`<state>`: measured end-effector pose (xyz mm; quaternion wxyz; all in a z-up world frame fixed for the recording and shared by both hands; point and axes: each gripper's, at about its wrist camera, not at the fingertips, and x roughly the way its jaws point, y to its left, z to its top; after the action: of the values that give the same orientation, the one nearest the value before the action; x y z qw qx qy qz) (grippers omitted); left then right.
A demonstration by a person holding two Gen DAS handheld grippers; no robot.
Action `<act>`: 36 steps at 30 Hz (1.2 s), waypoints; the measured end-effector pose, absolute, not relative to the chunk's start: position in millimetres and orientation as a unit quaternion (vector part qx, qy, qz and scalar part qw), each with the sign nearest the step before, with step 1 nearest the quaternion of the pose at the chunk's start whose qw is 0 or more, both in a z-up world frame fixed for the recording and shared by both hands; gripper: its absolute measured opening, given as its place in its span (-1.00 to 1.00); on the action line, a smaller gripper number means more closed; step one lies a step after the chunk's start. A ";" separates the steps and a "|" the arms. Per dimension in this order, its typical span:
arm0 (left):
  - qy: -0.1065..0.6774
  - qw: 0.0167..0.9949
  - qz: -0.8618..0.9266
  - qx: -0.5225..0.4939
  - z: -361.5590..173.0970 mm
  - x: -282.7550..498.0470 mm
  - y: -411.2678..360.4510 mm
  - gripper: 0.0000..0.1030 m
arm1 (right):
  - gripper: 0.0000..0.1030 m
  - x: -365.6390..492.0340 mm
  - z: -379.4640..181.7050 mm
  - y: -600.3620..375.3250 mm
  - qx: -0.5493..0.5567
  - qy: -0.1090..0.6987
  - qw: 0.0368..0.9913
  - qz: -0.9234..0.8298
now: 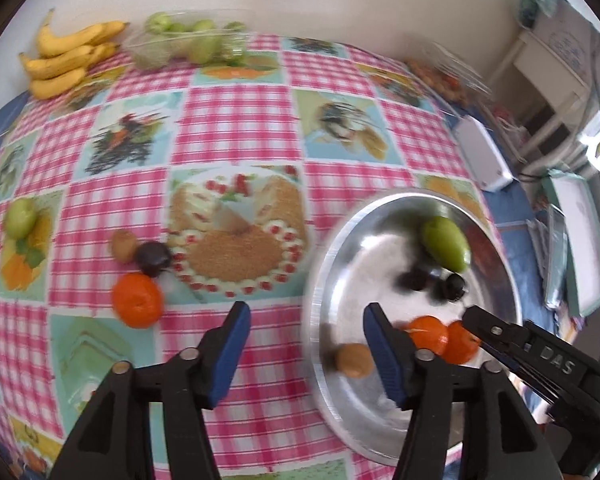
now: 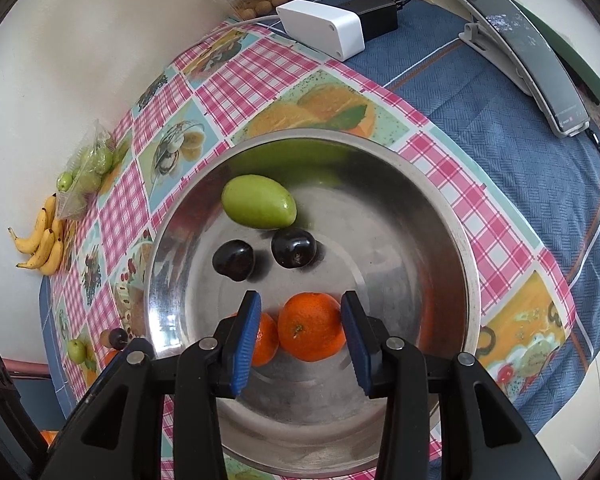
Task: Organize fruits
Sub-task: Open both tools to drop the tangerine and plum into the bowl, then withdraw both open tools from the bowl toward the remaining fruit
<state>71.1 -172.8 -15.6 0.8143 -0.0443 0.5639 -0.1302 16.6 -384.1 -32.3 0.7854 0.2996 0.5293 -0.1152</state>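
A steel bowl (image 2: pixel 474 292) holds a green mango-shaped fruit (image 2: pixel 260 206), two dark plums (image 2: pixel 234 260), and two oranges. My right gripper (image 2: pixel 301 304) hangs over the bowl, open, with one orange (image 2: pixel 312 326) lying between its blue pads; the left pad stands apart from it. The second orange (image 2: pixel 264 340) sits behind that pad. My left gripper (image 1: pixel 308 316) is open above the bowl's rim (image 1: pixel 320 280). A small brown fruit (image 1: pixel 354 360) lies in the bowl beside its right finger, not gripped. On the cloth lie an orange (image 1: pixel 138 300), a plum (image 1: pixel 153 258), a brown fruit (image 1: pixel 125 245) and a green fruit (image 1: pixel 20 218).
Bananas (image 1: pixel 68 56) and a clear bag of green fruits (image 1: pixel 188 42) lie at the table's far edge by the wall. A white box (image 2: pixel 320 28), a black adapter (image 2: pixel 372 16) and a phone on a stand (image 2: pixel 528 60) sit on the blue cloth beyond the bowl.
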 end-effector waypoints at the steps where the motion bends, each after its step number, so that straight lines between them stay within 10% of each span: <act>1: 0.566 0.814 -0.120 -0.046 -16.7 72.3 -168.9 0.35 | 0.11 17.1 -32.2 -384.4 0.298 0.529 0.786 -0.114; 12: 0.582 0.810 -0.037 -0.067 -29.4 79.3 -128.9 0.96 | 0.68 21.5 -32.6 -379.7 0.278 0.531 0.794 -0.106; 30: 0.600 0.795 0.023 -0.088 -42.1 80.6 -94.9 1.00 | 0.70 25.8 -34.4 -374.2 0.257 0.540 0.795 -0.103; 36: 0.596 0.798 0.039 -0.078 -41.7 78.9 -89.0 1.00 | 0.98 27.8 -34.1 -371.2 0.245 0.541 0.799 -0.100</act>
<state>78.9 -89.0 -41.7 0.7983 -0.0782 0.5959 0.0392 27.8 -371.2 -34.1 0.7986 0.2448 0.5407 -0.0995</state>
